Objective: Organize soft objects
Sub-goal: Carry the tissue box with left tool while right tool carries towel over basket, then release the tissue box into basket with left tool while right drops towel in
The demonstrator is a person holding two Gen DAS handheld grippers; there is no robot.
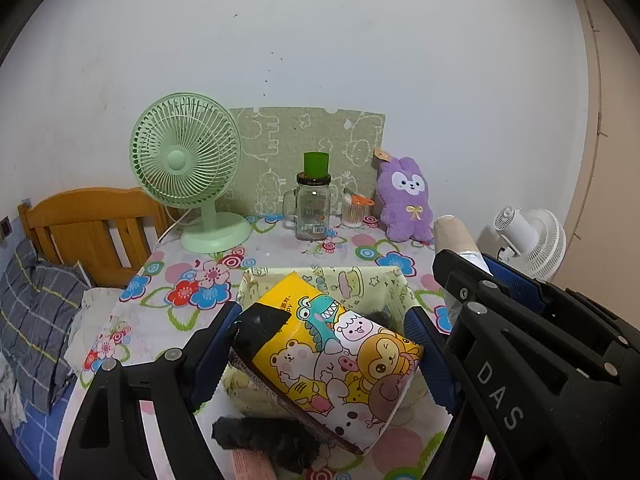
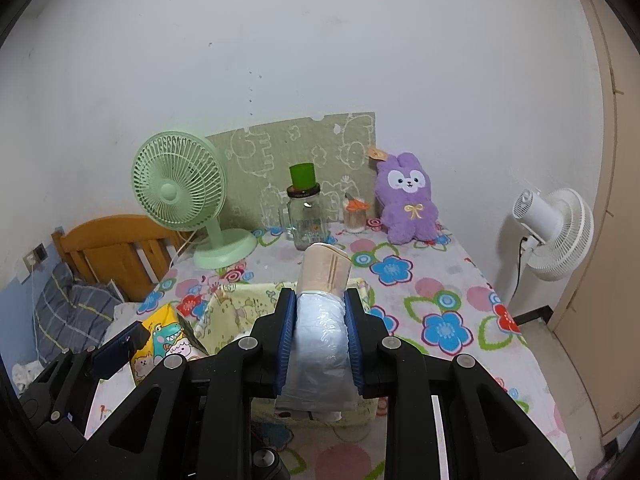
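Observation:
My left gripper (image 1: 320, 340) is shut on a yellow cartoon-printed tissue pack (image 1: 336, 356) and holds it tilted over the pale yellow fabric basket (image 1: 360, 280). The pack also shows in the right wrist view (image 2: 160, 340). My right gripper (image 2: 320, 332) is shut on a soft roll in clear plastic wrap (image 2: 320, 332) with a beige end (image 2: 326, 268), held above the same basket (image 2: 240, 304). In the left wrist view the right gripper's body (image 1: 540, 360) is at the right. A purple plush bunny (image 1: 406, 200) (image 2: 408, 200) leans against the wall at the back. A dark fuzzy item (image 1: 264, 440) lies below the pack.
A flowered cloth covers the table (image 2: 440, 300). A green desk fan (image 1: 188, 168), a glass jar with a green cup on it (image 1: 312, 208) and a cotton swab holder (image 1: 354, 212) stand at the back. A white fan (image 2: 556, 232) stands at right, a wooden bed headboard (image 1: 92, 232) at left.

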